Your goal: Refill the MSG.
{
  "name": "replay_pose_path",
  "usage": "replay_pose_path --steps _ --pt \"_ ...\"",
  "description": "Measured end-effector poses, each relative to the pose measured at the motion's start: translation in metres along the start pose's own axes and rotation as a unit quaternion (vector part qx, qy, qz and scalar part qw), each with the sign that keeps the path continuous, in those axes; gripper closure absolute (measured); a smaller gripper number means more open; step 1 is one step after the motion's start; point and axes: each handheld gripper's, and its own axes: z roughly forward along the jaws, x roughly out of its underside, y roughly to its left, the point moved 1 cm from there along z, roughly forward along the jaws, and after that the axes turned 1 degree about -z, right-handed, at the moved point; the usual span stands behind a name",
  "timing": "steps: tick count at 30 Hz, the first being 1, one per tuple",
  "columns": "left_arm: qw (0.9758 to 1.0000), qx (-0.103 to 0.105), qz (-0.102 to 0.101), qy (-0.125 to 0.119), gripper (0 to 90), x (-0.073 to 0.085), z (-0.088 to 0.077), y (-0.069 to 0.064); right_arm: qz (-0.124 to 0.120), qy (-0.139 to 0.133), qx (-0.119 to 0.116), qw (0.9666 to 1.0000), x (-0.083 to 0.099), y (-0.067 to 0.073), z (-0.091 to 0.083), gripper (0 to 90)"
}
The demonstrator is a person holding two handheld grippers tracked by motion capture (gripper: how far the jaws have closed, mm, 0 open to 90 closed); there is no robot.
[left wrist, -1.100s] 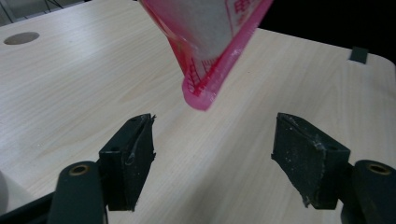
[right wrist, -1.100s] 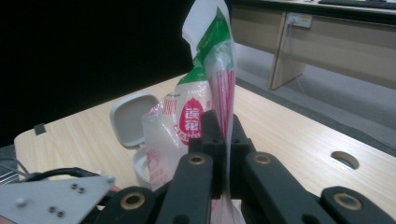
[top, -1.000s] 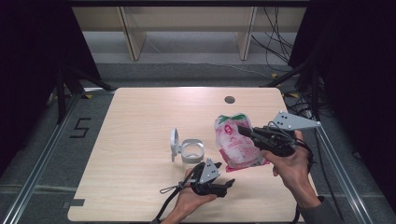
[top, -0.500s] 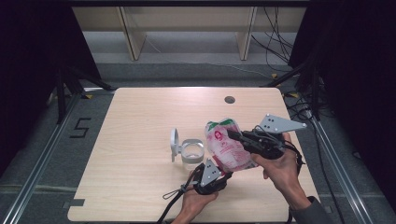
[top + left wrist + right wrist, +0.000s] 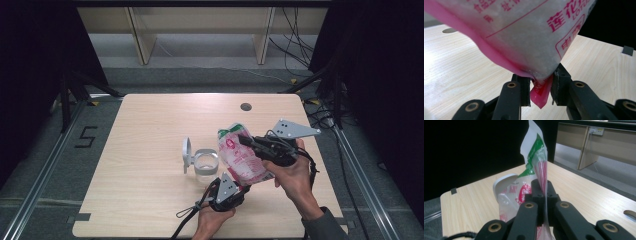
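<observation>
With my right tool [image 5: 250, 142] clamped on the top of the pink-printed bag [image 5: 240, 159] and my left tool [image 5: 239, 191] pinching its bottom corner above the tabletop [image 5: 145, 130], I judge tipping toward the open jar [image 5: 205, 165] comes next.

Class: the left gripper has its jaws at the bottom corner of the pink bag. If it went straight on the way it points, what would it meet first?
The pink bag itself: the left gripper already has the bag's bottom corner between its jaws, so the bag's body lies directly ahead. What lies beyond it is hidden.
</observation>
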Motion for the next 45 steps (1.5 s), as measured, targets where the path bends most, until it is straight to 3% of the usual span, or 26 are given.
replay_pose_path --steps 7,10,12,21,22,25,27,28,29,30,31,34,35,36,39,42,43,45 --pt "0.9999 -0.007 -0.006 0.006 72.5 0.001 0.004 -0.006 0.027 0.005 0.003 0.9996 0.003 0.002 0.01 90.0" --pt "0.9999 -0.011 -0.005 0.001 72.7 0.0 0.007 -0.008 0.02 -0.005 -0.006 0.9998 0.003 -0.001 0.015 90.0" --pt "0.9999 -0.015 -0.001 0.002 72.8 0.0 0.009 -0.008 0.027 0.004 -0.004 0.9996 0.003 0.002 0.017 90.0" --pt "0.9996 0.003 -0.029 0.001 73.1 0.001 0.015 -0.005 0.001 0.011 0.013 0.9998 0.004 0.0 0.03 90.0" --pt "0.9995 0.005 -0.03 -0.001 73.1 0.002 0.016 -0.006 0.014 0.013 0.011 0.9998 0.005 0.001 0.032 90.0" --pt "0.9992 0.006 -0.04 -0.005 73.2 0.002 0.017 -0.007 0.017 0.021 0.009 0.9996 0.006 0.003 0.036 90.0" --pt "0.9991 0.008 -0.041 -0.007 73.3 0.002 0.017 -0.007 -0.001 0.024 0.007 0.9997 0.005 0.005 0.041 90.0" --pt "0.999 0.007 -0.043 -0.011 73.3 0.002 0.017 -0.007 0.012 0.032 0.008 0.9994 0.005 0.007 0.041 90.0" --pt "0.9989 0.003 -0.045 -0.013 73.3 0.002 0.018 -0.006 0.006 0.027 0.006 0.9996 0.005 0.007 0.044 90.0" --pt "0.9987 0.004 -0.048 -0.016 73.3 0.003 0.018 -0.005 0.014 0.03 0.011 0.9994 0.005 0.009 0.045 90.0" --pt "0.9988 0.001 -0.047 -0.017 73.3 0.002 0.018 -0.005 -0.001 0.024 0.006 0.9997 0.004 0.007 0.048 90.0" --pt "0.9988 0.007 -0.044 -0.02 73.4 0.003 0.02 -0.002 0.01 0.033 0.004 0.9994 0.004 0.008 0.051 90.0" --pt "0.9986 0.007 -0.048 -0.02 73.4 0.002 0.02 -0.002 -0.003 0.027 0.006 0.9996 0.004 0.007 0.053 90.0" --pt "0.9986 0.006 -0.049 -0.022 73.4 0.002 0.021 -0.002 0.004 0.036 0.008 0.9993 0.003 0.009 0.053 90.0" --pt "0.9982 0.009 -0.05 -0.031 73.4 0.001 0.022 -0.001 -0.007 0.036 0.008 0.9993 0.002 0.012 0.059 90.0" --pt "0.9984 0.014 -0.047 -0.028 73.4 0.0 0.021 0.001 -0.032 0.035 0.018 0.9987 0.0 0.013 0.063 90.0" --pt "0.9986 0.014 -0.044 -0.027 73.4 0.0 0.02 0.001 -0.017 0.041 0.016 0.9989 0.0 0.016 0.063 90.0" --pt "0.9975 0.015 -0.057 -0.039 73.4 0.0 0.022 0.0 -0.017 0.04 0.014 0.999 0.0 0.017 0.066 90.0"
